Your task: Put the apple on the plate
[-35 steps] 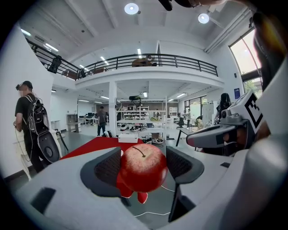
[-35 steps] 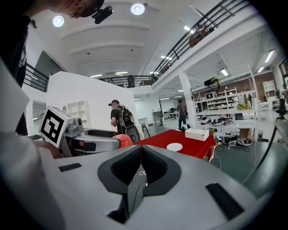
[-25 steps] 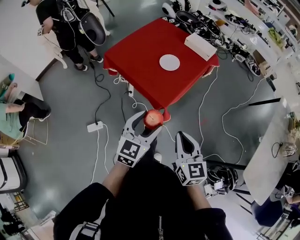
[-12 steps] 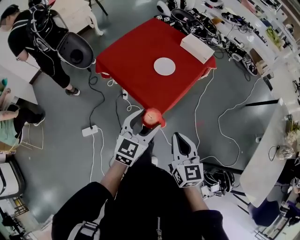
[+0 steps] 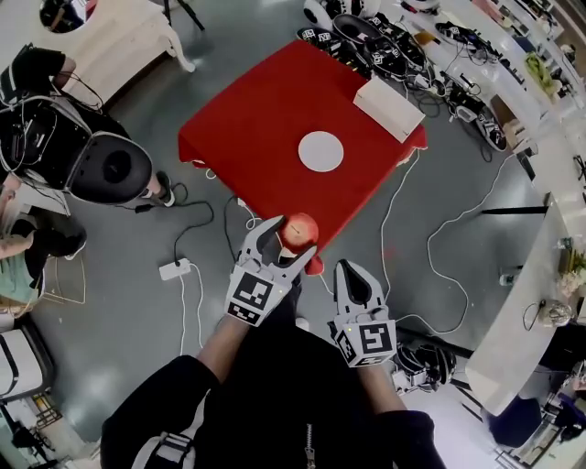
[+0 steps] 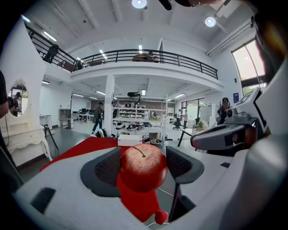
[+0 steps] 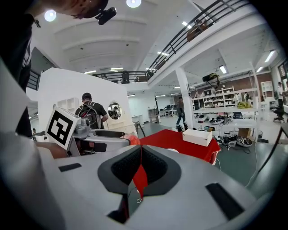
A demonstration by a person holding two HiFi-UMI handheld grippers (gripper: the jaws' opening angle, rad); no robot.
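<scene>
Holds left gripper (image 5: pixel 291 238) out front, with jaws clamped on either side of a red apple (image 6: pixel 143 167). Carries right gripper (image 5: pixel 352 275) just beside it, nearer the body, with jaws closed together. Extends both forearms forward.

A large, bright hall with white walls. A balcony (image 6: pixel 148 56) with a black railing runs round the upper level, carried on a white column (image 6: pixel 109 105). Round ceiling lights (image 6: pixel 139 3) glow overhead, and a tall window (image 6: pixel 245 65) stands at the right. The floor (image 5: pixel 128 321) is glossy grey, with a white power strip (image 5: pixel 174 269) lying on it. A table (image 5: pixel 256 128) under a red cloth stands mid-floor. Cluttered benches (image 5: pixel 458 41) line the far side.
</scene>
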